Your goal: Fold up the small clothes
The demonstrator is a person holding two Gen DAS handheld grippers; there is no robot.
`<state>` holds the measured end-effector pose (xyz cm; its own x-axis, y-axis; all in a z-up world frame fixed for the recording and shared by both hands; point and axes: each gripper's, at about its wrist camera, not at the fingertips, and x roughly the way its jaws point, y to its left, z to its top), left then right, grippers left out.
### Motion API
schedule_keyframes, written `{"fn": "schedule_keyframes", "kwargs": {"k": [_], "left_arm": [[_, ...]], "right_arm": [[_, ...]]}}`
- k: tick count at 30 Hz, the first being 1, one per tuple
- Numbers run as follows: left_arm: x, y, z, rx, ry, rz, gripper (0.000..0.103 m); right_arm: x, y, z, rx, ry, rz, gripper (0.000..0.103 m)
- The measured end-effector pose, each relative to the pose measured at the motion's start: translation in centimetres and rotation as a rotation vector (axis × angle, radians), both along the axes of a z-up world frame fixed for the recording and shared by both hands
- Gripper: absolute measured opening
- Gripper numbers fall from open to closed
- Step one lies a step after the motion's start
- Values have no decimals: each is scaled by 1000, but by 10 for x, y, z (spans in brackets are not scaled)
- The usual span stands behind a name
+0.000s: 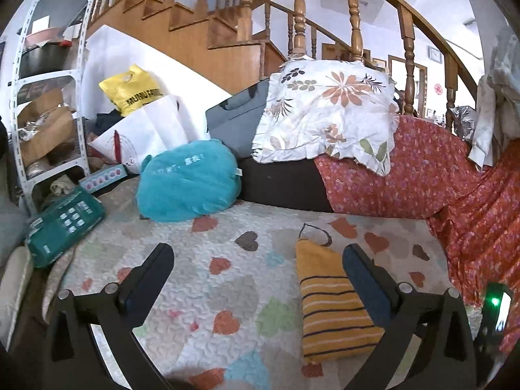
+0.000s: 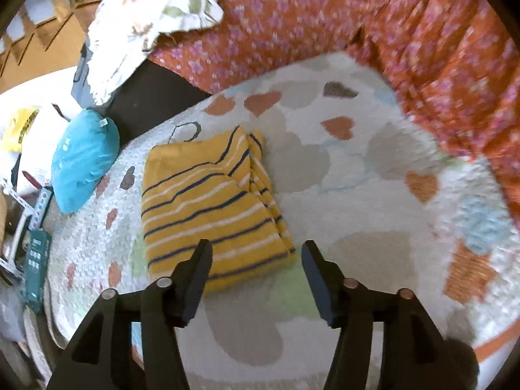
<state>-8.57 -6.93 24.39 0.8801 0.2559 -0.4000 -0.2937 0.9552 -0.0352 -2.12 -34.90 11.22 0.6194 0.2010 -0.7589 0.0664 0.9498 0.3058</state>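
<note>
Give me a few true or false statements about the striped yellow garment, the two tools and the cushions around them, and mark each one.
1. The yellow knitted garment with navy and white stripes lies folded on the heart-patterned quilt. True.
2. The right tool is shut on the garment. False: its fingers are spread apart and hold nothing.
3. The left tool is open. True.
4. The teal plush cushion sits on top of the garment. False: it lies apart from it, nearer the sofa back.
5. The white floral pillow lies flat on the quilt. False: it rests up on the sofa back, partly over the red flowered cloth.
</note>
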Motion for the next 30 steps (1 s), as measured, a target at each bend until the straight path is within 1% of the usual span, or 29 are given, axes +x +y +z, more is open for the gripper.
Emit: {"fn": "schedule_keyframes", "kwargs": {"k": [4, 7, 10, 15, 17, 21, 30], "left_arm": [[-6, 2, -6, -17, 51, -2, 103], [-13, -2, -20, -34, 114, -10, 103], [-18, -8, -36, -60, 185, -34, 103], [-16, -22, -69, -102, 331, -99, 103], [-17, -27, -77, -106, 358, -111, 103], [-17, -37, -84, -86, 382, -130, 103], [-9, -46, -96, -63, 434, -159, 103]], "right_arm": [[-36, 19, 12, -62, -46, 35, 72], [-55, 35, 12, -116, -65, 80, 76], [-64, 44, 7, -159, -53, 94, 76], [-71, 39, 1, -155, -21, 70, 76], [-74, 36, -1, -167, -20, 63, 77], [-80, 38, -5, -189, -16, 63, 78], [-77, 39, -18, -189, 19, 63, 80]]}}
